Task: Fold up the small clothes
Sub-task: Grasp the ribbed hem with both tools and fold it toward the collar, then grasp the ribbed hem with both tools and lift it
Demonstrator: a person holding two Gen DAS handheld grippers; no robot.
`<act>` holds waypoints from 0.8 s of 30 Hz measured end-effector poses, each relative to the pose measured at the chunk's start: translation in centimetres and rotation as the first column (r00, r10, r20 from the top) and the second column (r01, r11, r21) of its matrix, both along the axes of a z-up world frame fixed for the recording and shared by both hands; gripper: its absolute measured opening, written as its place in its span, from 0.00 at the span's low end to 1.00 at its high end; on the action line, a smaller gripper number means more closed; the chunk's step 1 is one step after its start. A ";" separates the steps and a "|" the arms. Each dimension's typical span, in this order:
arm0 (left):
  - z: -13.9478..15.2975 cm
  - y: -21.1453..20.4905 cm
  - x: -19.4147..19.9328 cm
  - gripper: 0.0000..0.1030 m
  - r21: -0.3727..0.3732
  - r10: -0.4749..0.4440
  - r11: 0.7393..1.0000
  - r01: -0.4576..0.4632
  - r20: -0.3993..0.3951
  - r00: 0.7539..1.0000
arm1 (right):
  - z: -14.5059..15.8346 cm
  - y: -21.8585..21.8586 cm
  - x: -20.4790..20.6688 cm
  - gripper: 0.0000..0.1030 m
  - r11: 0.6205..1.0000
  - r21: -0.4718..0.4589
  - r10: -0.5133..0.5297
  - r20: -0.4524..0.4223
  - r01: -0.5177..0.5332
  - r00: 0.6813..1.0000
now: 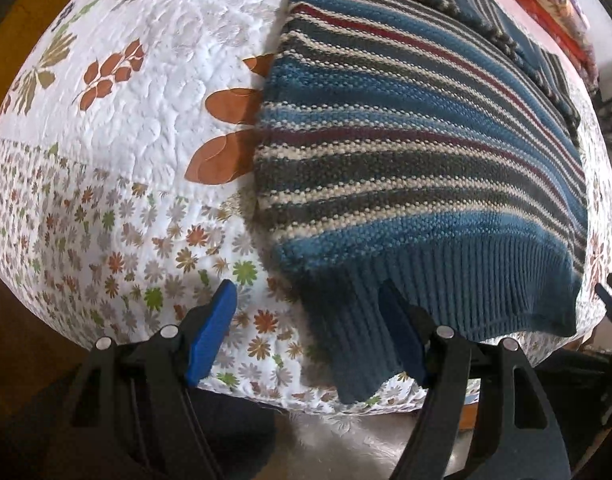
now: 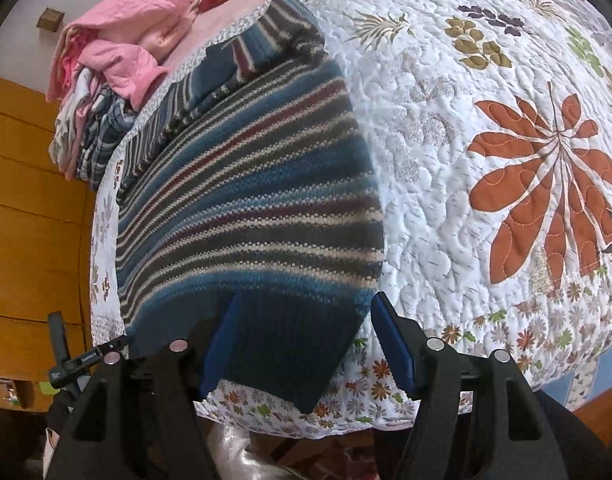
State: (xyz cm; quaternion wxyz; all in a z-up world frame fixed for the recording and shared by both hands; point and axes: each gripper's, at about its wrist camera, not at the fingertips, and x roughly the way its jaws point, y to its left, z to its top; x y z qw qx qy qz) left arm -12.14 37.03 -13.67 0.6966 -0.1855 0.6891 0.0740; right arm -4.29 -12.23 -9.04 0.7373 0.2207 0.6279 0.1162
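Note:
A striped knit sweater (image 1: 406, 152) in blue, grey, cream and maroon lies flat on a white floral quilt (image 1: 146, 120). Its ribbed blue hem (image 1: 386, 328) hangs toward me at the bed's near edge. My left gripper (image 1: 310, 332) is open, its blue pads either side of the hem's left corner. In the right wrist view the same sweater (image 2: 246, 200) stretches away, and my right gripper (image 2: 306, 344) is open around the hem's right corner (image 2: 298, 344). A sleeve lies folded across the sweater's far end (image 2: 242, 64).
A pile of pink and plaid clothes (image 2: 118, 64) sits at the far left of the bed. Wooden panelling (image 2: 26, 220) runs along the left. The quilt (image 2: 486, 160) spreads wide to the right of the sweater. The other gripper (image 2: 66, 360) shows at the lower left.

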 end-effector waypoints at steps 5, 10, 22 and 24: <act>0.2 0.9 -0.8 0.71 -0.012 -0.013 1.000 0.013 0.004 1.000 | -0.2 0.6 -0.8 0.66 0.999 -0.009 0.034 -0.012 -0.034 0.999; -0.5 -0.3 -0.9 0.71 -0.011 -0.024 1.000 0.024 -0.014 1.000 | -0.8 1.8 -1.0 0.67 0.995 -0.046 0.088 -0.043 -0.090 0.995; -2.5 -2.0 0.3 0.71 -0.002 -0.061 0.998 0.061 -0.041 0.997 | -4.2 4.0 -1.7 0.68 0.981 -0.077 0.162 -0.177 -0.177 0.971; -2.6 -2.1 0.4 0.70 -0.020 -0.053 0.998 0.052 -0.039 0.998 | -4.3 4.6 -1.8 0.65 0.978 -0.077 0.180 -0.177 -0.196 0.968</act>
